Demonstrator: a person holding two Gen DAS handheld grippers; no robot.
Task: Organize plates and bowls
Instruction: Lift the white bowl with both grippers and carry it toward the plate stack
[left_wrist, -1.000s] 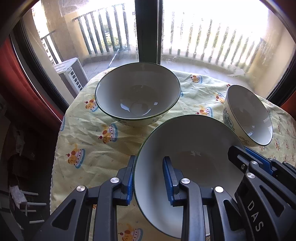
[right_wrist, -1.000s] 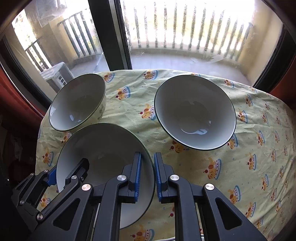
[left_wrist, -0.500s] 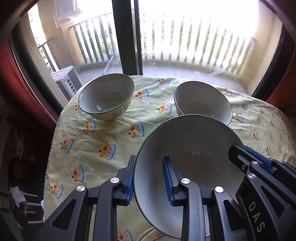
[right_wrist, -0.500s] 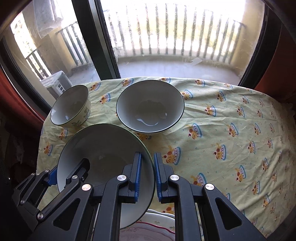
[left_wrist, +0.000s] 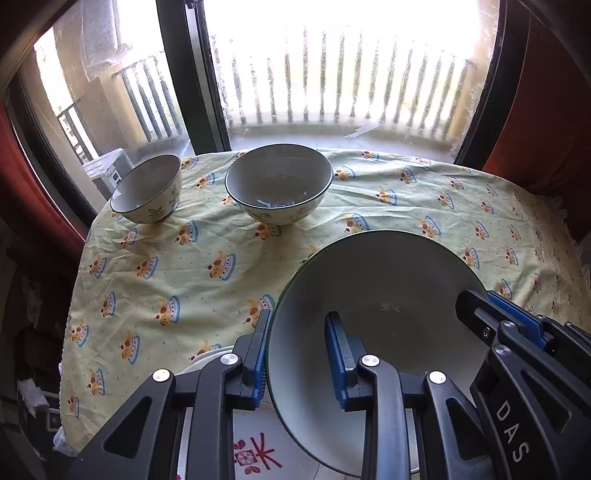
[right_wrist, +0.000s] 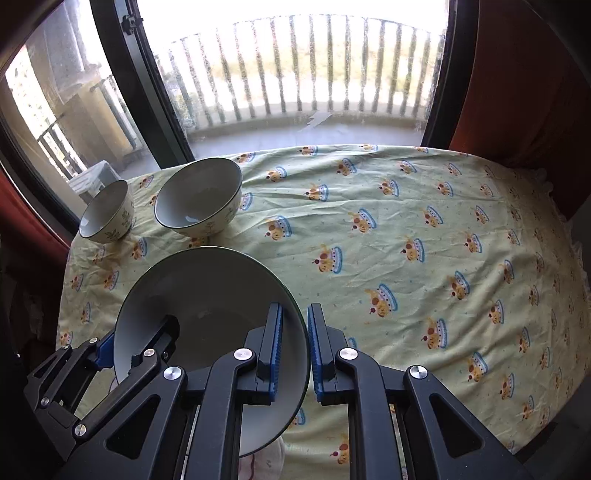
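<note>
While both grippers clamp opposite rim edges of one wide shallow bowl (left_wrist: 376, 295), it hangs off the table, tilted, over the near edge. Left gripper (left_wrist: 297, 358) pinches the bowl's left rim, one pad outside, one inside; right gripper (right_wrist: 293, 349) pinches the right rim the same way. Both are clenched on it, nothing loose.

Progress, as a guess: early to middle. Two other bowls sit unstacked at the far left of the tablecloth (right_wrist: 424, 221): a small bowl (left_wrist: 147, 188) and a medium bowl (left_wrist: 279, 182), near each other, apparently not touching. Nothing is nested in either. A white plate with a red print (left_wrist: 255, 448) lies below the held bowl at the near edge; the bowl probably goes on it or gets stacked elsewhere. Left to do: set this bowl down, then group the other two.

Hard to tell: the plate is mostly covered by the grippers and cut off at the bottom, so its full shape, and whether more plates lie under it, is unknown. The bowl's underside is hidden. The window glare washes out the balcony.
</note>
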